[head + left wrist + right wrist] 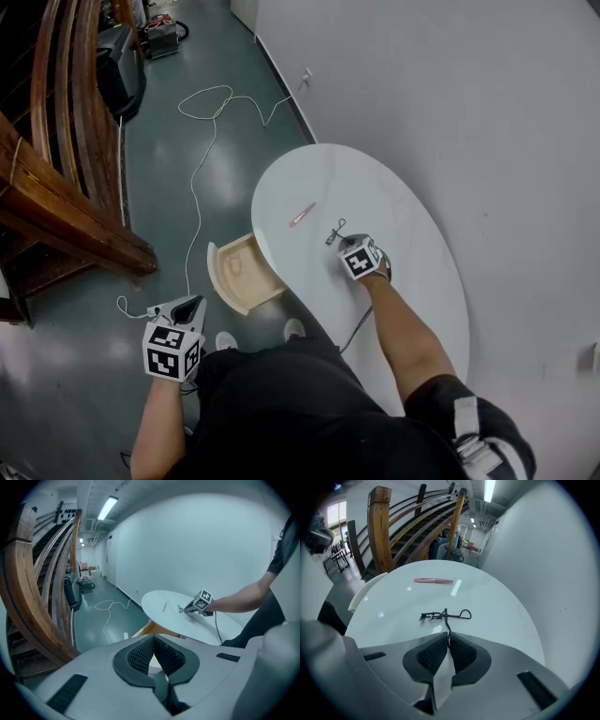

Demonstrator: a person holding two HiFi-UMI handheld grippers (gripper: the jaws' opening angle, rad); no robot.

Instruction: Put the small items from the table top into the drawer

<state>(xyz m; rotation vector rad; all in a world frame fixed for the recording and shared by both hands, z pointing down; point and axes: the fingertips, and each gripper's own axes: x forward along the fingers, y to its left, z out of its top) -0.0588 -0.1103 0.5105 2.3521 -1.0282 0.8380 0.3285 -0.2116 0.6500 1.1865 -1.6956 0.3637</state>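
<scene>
L gripper (153,639) jaws together, empty, hanging low at my left side. R gripper (448,637) pinched on handle loop of eyelash curler (445,616), which looks flat on white table (394,216). Bite is thin, at pad tips only, so lift slow, keep level, swing toward 9 o'clock. Pink stick (302,215) sits at 11 o'clock of curler, untouched. Drawer (223,281) open at table's 9 o'clock; faint pale thing inside, can't ID.

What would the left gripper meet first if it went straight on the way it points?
The left gripper would most likely reach the open drawer sticking out from under the table, though depth is unclear.
</scene>
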